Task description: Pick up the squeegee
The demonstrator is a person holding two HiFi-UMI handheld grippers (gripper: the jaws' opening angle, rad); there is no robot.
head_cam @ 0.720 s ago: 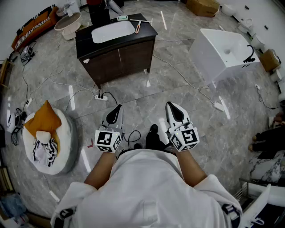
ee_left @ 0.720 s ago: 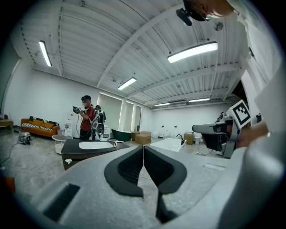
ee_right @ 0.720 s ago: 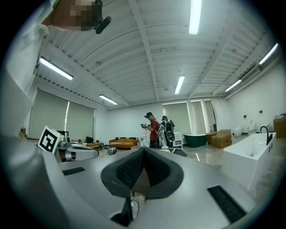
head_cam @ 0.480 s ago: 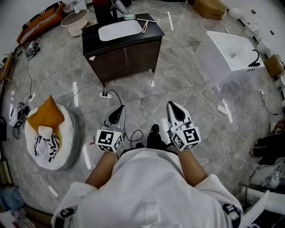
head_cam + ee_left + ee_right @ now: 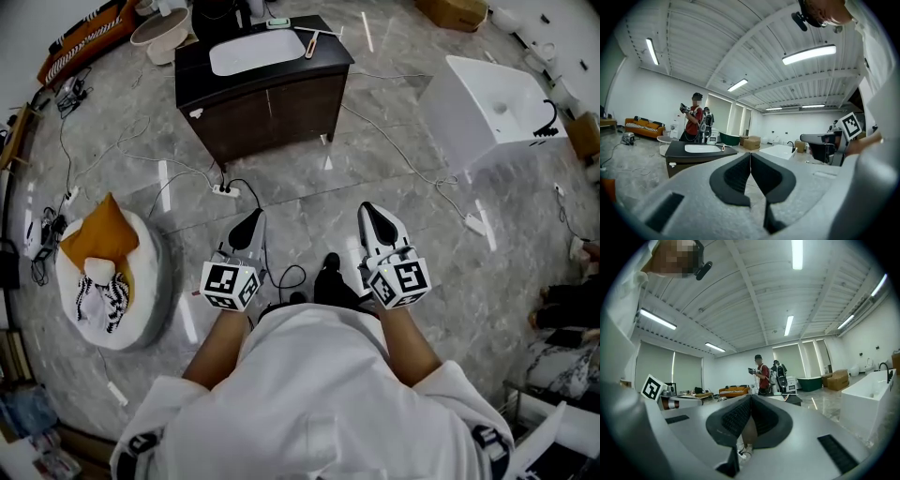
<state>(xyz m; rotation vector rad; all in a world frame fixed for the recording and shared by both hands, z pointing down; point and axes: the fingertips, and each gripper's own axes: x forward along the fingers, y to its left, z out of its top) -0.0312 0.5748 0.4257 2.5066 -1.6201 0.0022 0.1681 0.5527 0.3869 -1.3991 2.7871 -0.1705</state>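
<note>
Dark vanity cabinet (image 5: 272, 108) with white basin (image 5: 255, 54), white tub (image 5: 478, 117) well apart, orange pillow (image 5: 101, 239) on round white cushion (image 5: 145, 281)

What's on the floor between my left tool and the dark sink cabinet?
In the head view, a white power strip and loose cables lie on the marble floor between the left tool and the sink cabinet; otherwise that stretch is bare.

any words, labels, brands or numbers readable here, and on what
No readable text in any view.
Left gripper cube and right gripper cube: black-and-white square marker patterns only, no letters or digits.
Cardboard box: any print too small to read.
</note>
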